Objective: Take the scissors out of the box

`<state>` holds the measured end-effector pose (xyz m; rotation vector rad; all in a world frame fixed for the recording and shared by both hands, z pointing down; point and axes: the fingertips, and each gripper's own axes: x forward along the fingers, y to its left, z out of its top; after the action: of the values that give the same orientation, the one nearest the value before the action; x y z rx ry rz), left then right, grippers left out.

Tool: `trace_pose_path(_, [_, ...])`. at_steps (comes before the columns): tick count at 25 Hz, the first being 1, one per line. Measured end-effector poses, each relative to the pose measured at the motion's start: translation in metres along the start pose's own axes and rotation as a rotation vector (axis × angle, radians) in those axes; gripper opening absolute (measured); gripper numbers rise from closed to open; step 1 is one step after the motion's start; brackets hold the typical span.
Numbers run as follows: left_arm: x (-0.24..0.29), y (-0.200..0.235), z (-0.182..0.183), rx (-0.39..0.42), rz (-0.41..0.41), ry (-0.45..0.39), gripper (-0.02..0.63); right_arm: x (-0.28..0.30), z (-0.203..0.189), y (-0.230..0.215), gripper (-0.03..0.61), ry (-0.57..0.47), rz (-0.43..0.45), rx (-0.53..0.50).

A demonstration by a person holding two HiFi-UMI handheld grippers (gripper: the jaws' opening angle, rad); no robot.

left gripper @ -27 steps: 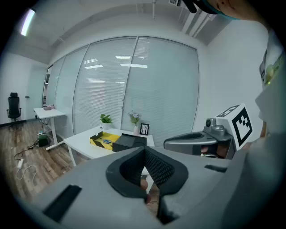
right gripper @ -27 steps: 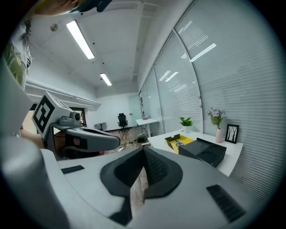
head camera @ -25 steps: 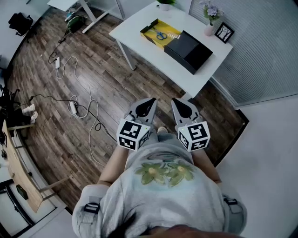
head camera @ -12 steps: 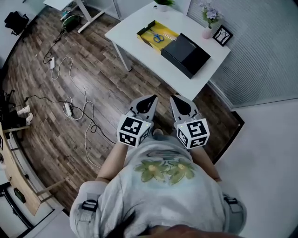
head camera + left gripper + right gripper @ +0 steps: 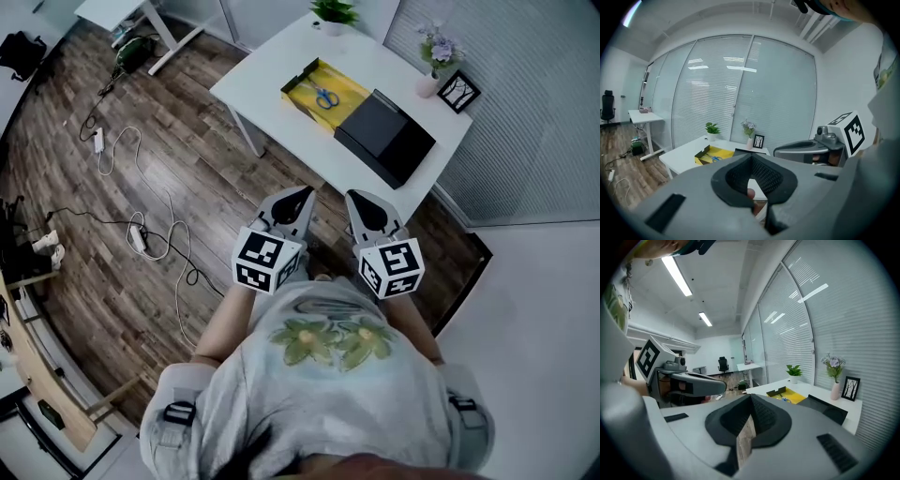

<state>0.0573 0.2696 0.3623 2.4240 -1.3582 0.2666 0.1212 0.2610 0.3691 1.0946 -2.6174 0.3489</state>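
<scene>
Head view looks steeply down; both gripper views face the distant table all three share.

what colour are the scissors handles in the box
Blue. The scissors lie in the open yellow box on the white table; the head view shows it best.

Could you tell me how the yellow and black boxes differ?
The yellow box is open and holds blue-handled scissors; the black box shows only a dark top. The yellow box sits nearer the potted plant, the black box nearer the picture frame. Both rest on the white table.
</scene>
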Motion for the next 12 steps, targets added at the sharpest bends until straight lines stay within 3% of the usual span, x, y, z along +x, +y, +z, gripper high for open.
trace_pose_path(12, [0.033, 0.097, 0.024, 0.011, -0.076, 0.036, -0.003, 0.092, 0.028, -0.017, 0.006, 0.023, -0.1, 0.034])
